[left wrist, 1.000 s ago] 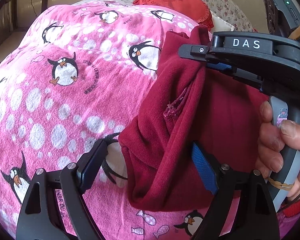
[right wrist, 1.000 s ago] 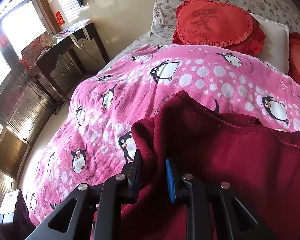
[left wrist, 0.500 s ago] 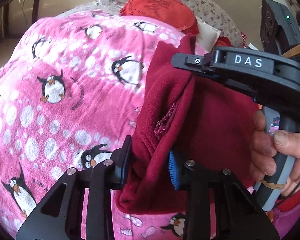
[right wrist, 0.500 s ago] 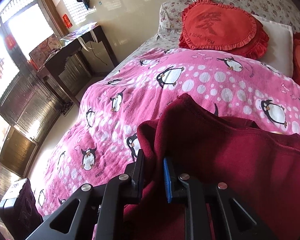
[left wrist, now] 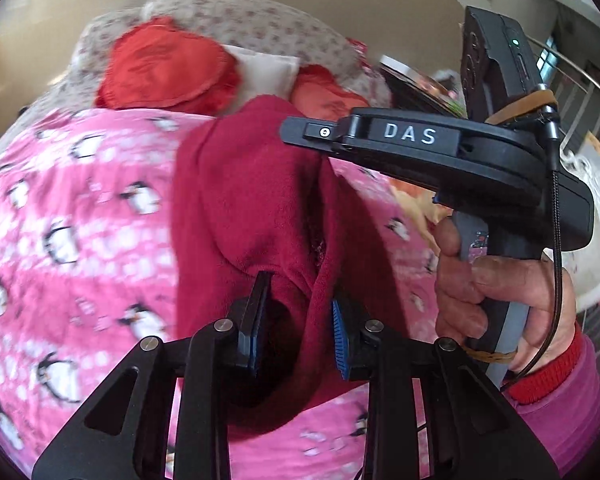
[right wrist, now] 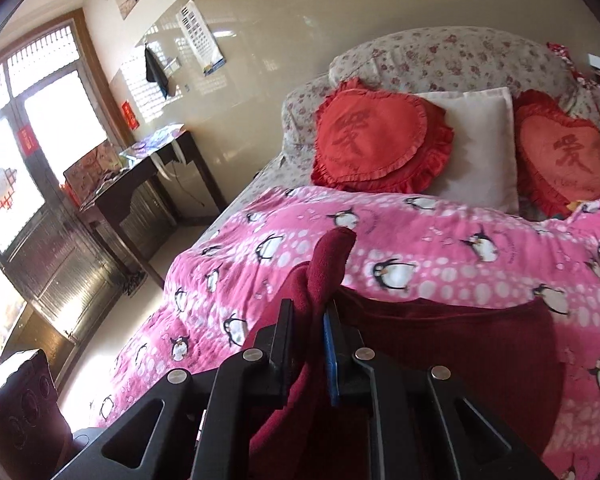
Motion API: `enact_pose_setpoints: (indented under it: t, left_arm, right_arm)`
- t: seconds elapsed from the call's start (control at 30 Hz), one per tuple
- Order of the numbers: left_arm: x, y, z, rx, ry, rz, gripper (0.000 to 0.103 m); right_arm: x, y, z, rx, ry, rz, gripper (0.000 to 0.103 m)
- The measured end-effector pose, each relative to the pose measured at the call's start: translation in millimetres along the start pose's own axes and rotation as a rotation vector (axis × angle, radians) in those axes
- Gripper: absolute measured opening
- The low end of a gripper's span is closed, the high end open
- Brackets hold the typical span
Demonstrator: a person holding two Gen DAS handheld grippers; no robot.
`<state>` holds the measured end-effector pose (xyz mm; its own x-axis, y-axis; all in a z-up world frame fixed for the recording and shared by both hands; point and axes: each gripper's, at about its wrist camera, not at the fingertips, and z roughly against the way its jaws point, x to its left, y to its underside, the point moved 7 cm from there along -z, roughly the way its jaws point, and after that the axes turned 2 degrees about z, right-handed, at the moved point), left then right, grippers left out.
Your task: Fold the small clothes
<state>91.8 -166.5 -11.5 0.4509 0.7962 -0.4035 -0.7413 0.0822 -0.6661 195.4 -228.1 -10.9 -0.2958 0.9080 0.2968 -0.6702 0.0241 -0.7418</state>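
Note:
A dark red fleece garment (left wrist: pixel 240 200) hangs bunched above the pink penguin blanket (left wrist: pixel 80 220). My left gripper (left wrist: pixel 298 304) has a thick fold of it between its blue pads, and its jaws are closing on that fold. My right gripper (right wrist: pixel 308 320) pinches another edge of the garment (right wrist: pixel 440 340), with a tuft sticking up past its tips; its jaws are closing too. In the left wrist view the right gripper (left wrist: pixel 300 132) is held by a hand (left wrist: pixel 480 292) to the right, its tips buried in the cloth's upper edge.
The penguin blanket (right wrist: pixel 420 232) covers a bed. Two red heart cushions (right wrist: pixel 376 140) and a white pillow (right wrist: pixel 476 148) lean on a floral headrest (right wrist: pixel 460 56) at the far end. A dark desk (right wrist: pixel 140 184) and glazed doors (right wrist: pixel 28 152) stand to the left.
My left gripper went from wide open to closed around the fold. Both grippers rose and carried the garment up off the blanket; the views tilted toward the cushions.

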Motion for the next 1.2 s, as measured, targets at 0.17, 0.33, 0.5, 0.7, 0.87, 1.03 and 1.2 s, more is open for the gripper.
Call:
enact_pose_setpoints:
  t: [0.17,0.33,0.5,0.7,0.87,1.03,1.2]
  left_arm:
    - [-54,9,-64,0.098,0.047,-0.045,0.026]
    - [-76,28,-109,0.207,0.041,-0.064,0.027]
    - [-93,20,-94,0.227,0.106,-0.067,0.045]
    - [-58,16,-35,0.131,-0.026,-0.12,0.058]
    - [-9,33,-39,0.17,-0.162,-0.033,0.058]
    - [-5,63,-54,0.221,-0.146,-0.018,0.058]
    - [-17,73,-59,0.217,-0.159,-0.067,0.061]
  right_arm:
    - [-76,19,40,-0.024,0.087,-0.102,0.012]
    - [-146,60,41,0.042,0.222,-0.185,0.012]
    - [-169,78,25,0.059,0.22,-0.246,0.014]
    - [-142,59,79,-0.006,0.159,-0.246,0.026]
    - [-96,84,76,0.068,0.159,-0.141,0.062]
    - [-105,111,46,0.137,0.168,-0.188,0.031]
    - [-114,96,50,0.091,0.214,-0.138,0.009]
